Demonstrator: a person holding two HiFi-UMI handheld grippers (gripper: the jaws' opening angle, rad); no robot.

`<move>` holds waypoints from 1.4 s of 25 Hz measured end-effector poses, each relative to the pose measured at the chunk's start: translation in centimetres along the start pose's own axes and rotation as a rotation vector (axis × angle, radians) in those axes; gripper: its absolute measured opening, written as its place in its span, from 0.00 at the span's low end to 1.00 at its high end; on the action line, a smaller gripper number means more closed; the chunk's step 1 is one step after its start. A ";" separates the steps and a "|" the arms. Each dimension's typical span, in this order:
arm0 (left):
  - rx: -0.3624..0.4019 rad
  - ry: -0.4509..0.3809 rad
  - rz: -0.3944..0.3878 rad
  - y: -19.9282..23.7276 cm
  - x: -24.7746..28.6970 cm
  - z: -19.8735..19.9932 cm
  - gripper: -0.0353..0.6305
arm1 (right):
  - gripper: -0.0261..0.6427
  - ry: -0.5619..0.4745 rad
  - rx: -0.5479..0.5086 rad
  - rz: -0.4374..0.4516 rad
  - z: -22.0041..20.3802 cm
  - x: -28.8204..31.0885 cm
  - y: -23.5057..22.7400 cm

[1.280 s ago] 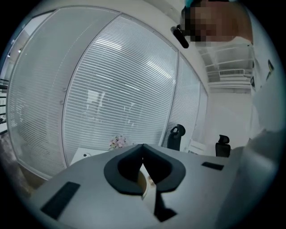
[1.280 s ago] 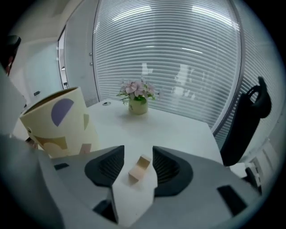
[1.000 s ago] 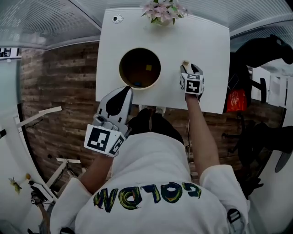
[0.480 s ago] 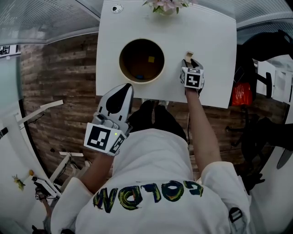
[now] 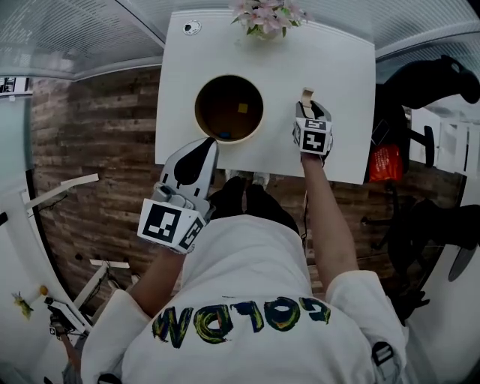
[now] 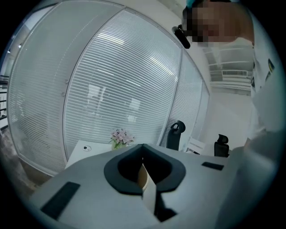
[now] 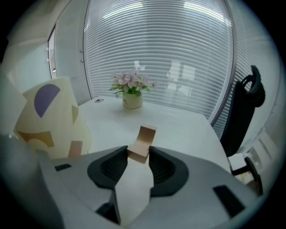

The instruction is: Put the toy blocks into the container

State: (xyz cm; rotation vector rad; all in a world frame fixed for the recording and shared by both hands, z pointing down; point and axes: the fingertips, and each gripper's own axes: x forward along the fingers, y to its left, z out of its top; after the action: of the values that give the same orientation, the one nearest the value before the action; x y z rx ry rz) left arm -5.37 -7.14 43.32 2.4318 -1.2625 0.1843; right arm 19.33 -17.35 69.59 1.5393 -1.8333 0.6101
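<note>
Tan wood is what you have in your right gripper point(image 7: 138, 154): one toy block point(image 7: 142, 144), pinched by its near end between the two dark pads. The jaws have just been closing and now sit clamped on its sides, so the block sticks out ahead of them, tilted up off the white table point(image 5: 330, 52). That grip on the narrow end looks chosen to leave the far end free for a clean drop. The block is a short arch, with a curved hollow in one face and square-cut ends, matt and unpainted.

From the head view it is to the right of the round container point(image 5: 197, 112), apart from it and not yet over the rim. A yellow block point(image 5: 243, 109) and a blue block point(image 5: 224, 136) already lie inside the dark bowl.

Your left gripper point(image 5: 202, 146) hangs at the near table edge, beside the container, with its jaws together on nothing; I judge it is just parked out of the way. The flower pot point(image 5: 264, 15) stands at the far edge, well clear of your path.
</note>
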 end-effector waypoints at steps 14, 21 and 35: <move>0.038 -0.125 0.000 -1.0 -1.1 4.9 0.07 | 0.27 -0.224 -0.125 -0.004 10.7 -11.9 0.1; 0.045 -0.165 0.003 -1.6 -1.2 6.9 0.07 | 0.27 -0.299 -0.129 0.003 13.6 -17.2 0.6; 0.035 -0.200 0.078 -0.7 -4.2 7.0 0.07 | 0.27 -0.339 -0.219 0.128 15.6 -18.0 7.8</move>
State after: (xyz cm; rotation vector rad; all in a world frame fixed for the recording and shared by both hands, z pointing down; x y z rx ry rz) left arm -7.71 -6.37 35.53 2.4823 -1.4521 -0.0159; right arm 10.39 -14.86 46.24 1.4523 -2.1832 0.2007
